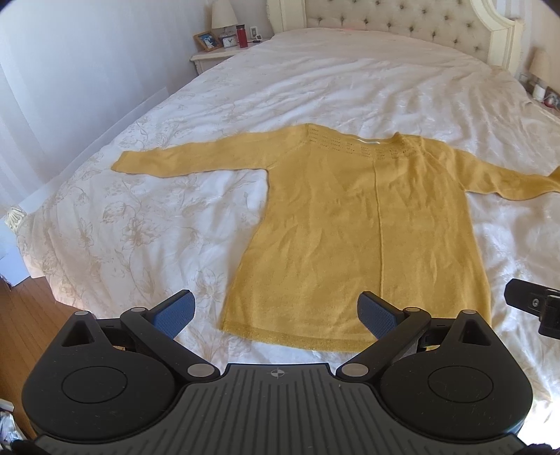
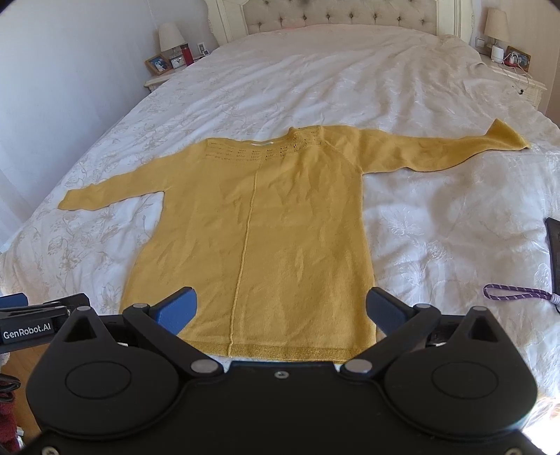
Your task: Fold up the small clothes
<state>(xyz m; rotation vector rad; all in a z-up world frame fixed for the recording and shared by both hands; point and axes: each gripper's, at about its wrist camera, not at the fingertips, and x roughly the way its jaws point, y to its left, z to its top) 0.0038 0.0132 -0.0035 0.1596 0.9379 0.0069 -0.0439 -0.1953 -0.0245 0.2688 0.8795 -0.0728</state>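
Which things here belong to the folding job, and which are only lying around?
Job:
- yellow sweater, spread flat on the bed
- left claw, open
- right claw, open

Lying around:
- purple strap
- red bottle
- photo frame
- lamp

Both wrist cams sit low near the bed's [image 1: 315, 87] foot, facing the headboard [image 2: 343, 14]; both share the sweater [image 1: 350, 227], left cam offset leftward.

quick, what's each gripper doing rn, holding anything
Left gripper: open, holding nothing, above the yellow sweater's hem.
Right gripper: open, holding nothing, also above the hem.
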